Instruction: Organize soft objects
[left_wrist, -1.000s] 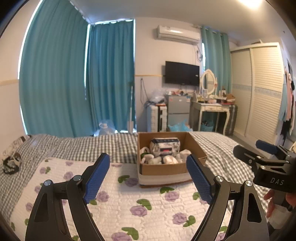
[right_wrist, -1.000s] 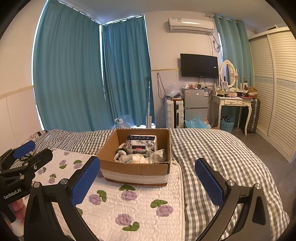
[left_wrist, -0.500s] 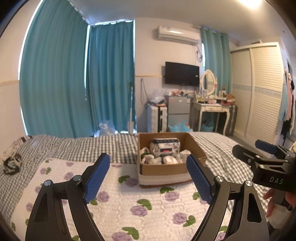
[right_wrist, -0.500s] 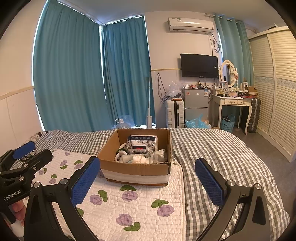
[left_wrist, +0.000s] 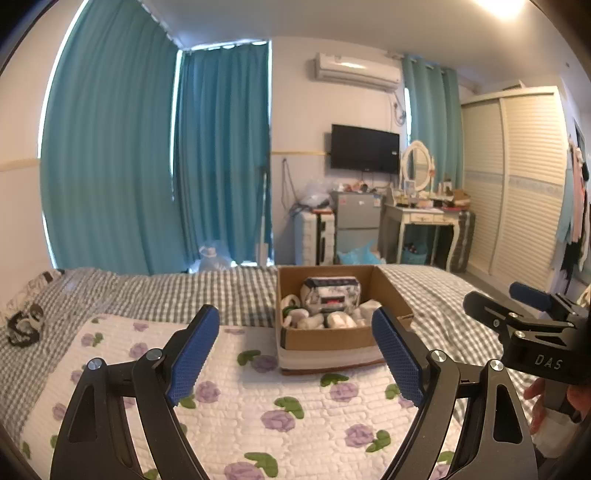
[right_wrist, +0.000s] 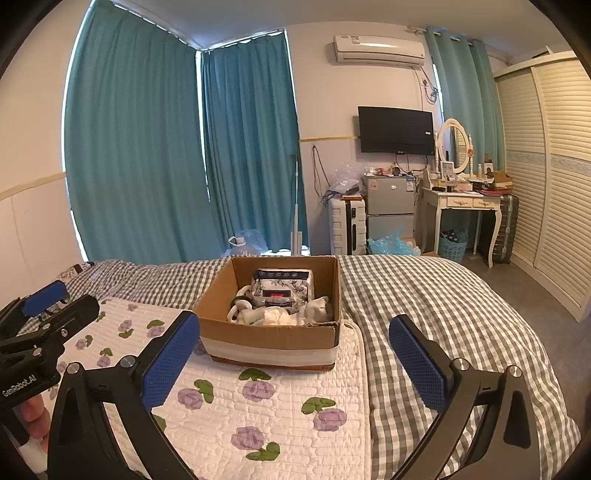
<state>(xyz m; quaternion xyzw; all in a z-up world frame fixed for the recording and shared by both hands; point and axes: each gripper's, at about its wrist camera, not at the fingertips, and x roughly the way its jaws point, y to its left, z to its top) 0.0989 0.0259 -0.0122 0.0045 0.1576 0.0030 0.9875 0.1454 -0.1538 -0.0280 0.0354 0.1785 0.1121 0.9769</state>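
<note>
Nearest the lens, the left tongs (left_wrist: 295, 350) hang spread wide over the floral quilt (left_wrist: 258, 413), blue pads angled outward, nothing between them. The right tongs (right_wrist: 295, 354) are likewise released and empty, level above the quilt's right edge where it meets the grey checked bedspread (right_wrist: 424, 295). Each tool shows in the other's view: the right one at the left wrist camera's right border, with "DAS" in pale letters on its black body and a hand (left_wrist: 539, 402) gripping below; the left one at the right wrist camera's left border, marked "GenRobot.AI", fingers (right_wrist: 33, 417) beneath it.

Beyond both pairs of tongs, the cardboard box (right_wrist: 269, 336) sits on the far end of the quilt, a white band around its base. Inside lie white soft objects (right_wrist: 273, 314), rolled and bundled, with a patterned pouch (right_wrist: 282, 286) propped against the back wall; its dark red label is too small to read.

Farther off stand teal curtains (right_wrist: 147, 147), a small fridge (right_wrist: 388, 206), a white dressing table (right_wrist: 461, 206), a wall television (right_wrist: 395, 125) and an air conditioner (right_wrist: 378, 50).
</note>
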